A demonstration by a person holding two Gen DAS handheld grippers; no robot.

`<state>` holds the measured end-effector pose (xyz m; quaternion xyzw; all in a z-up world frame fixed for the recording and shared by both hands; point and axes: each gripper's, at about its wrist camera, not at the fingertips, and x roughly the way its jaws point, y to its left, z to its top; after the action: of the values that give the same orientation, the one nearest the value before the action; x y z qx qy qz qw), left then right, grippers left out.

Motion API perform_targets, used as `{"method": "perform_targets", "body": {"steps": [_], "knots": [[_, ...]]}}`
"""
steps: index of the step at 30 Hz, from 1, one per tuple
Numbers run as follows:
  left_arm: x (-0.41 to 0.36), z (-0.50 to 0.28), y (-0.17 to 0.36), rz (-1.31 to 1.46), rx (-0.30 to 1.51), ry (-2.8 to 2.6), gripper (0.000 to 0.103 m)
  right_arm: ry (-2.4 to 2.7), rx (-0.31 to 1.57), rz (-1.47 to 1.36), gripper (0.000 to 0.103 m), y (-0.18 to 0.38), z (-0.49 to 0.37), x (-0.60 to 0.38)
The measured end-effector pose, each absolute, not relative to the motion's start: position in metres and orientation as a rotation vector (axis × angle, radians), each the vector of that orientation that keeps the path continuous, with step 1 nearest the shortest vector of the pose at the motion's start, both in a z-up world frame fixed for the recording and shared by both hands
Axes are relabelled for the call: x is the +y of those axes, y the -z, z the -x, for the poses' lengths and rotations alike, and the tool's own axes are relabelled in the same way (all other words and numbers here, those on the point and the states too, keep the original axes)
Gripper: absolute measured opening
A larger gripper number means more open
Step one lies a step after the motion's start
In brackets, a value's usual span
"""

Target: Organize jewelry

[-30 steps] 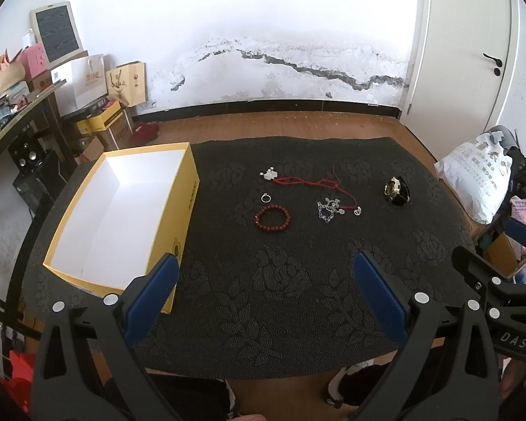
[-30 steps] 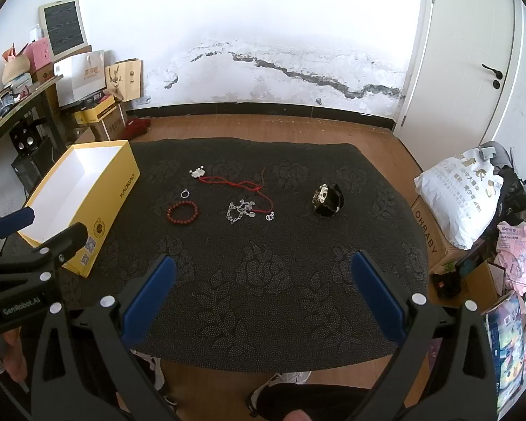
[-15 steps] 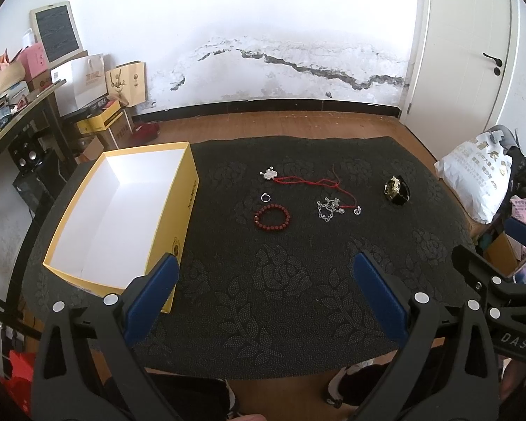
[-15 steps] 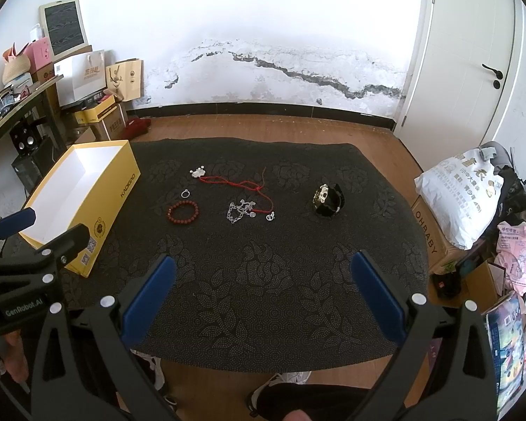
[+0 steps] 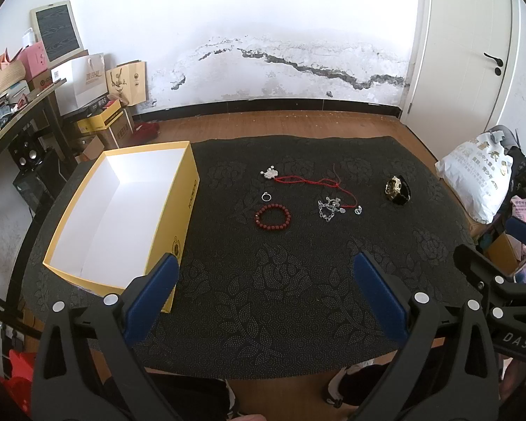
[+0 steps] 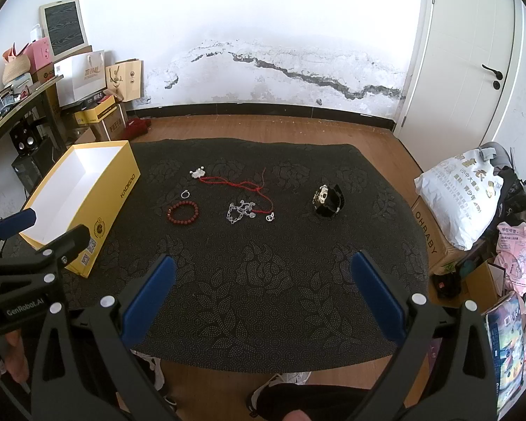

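Jewelry lies mid-table on a black patterned cloth (image 5: 263,280): a red bead bracelet (image 5: 273,216), a small silver ring (image 5: 266,196), a red cord necklace (image 5: 312,182) with a silver pendant (image 5: 270,174), a silver chain (image 5: 328,208) and a black and gold watch (image 5: 397,190). An open, empty yellow box (image 5: 122,210) stands at the left. My left gripper (image 5: 263,277) is open and empty, near the front edge. My right gripper (image 6: 263,277) is open and empty too, beside it. The same pieces show in the right wrist view: bracelet (image 6: 183,212), chain (image 6: 240,211), watch (image 6: 328,200), box (image 6: 84,196).
A desk (image 5: 14,119) with boxes and paper bags stands at the left. A white sack (image 5: 477,182) and cartons lie on the floor to the right. A white door (image 5: 466,49) is at the back right. The person's legs (image 6: 298,400) are below the table's front edge.
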<state>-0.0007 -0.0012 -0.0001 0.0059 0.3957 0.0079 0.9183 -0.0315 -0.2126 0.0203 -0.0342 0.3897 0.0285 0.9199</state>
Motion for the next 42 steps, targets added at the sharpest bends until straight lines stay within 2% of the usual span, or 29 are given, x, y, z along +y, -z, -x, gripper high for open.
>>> {"method": "perform_targets", "body": {"steps": [21, 31, 42], "knots": [[-0.001, -0.016, 0.015, -0.011, 0.844, -0.014, 0.097, -0.052, 0.807, 0.08, 0.097, -0.017, 0.025, -0.212], [-0.009, -0.064, 0.062, -0.009, 0.915, 0.008, 0.097, -0.043, 0.852, 0.047, 0.097, 0.005, -0.027, -0.234], [-0.019, -0.14, 0.107, -0.048, 0.961, -0.004, 0.097, -0.049, 0.882, 0.016, 0.097, 0.056, -0.103, -0.24]]}}
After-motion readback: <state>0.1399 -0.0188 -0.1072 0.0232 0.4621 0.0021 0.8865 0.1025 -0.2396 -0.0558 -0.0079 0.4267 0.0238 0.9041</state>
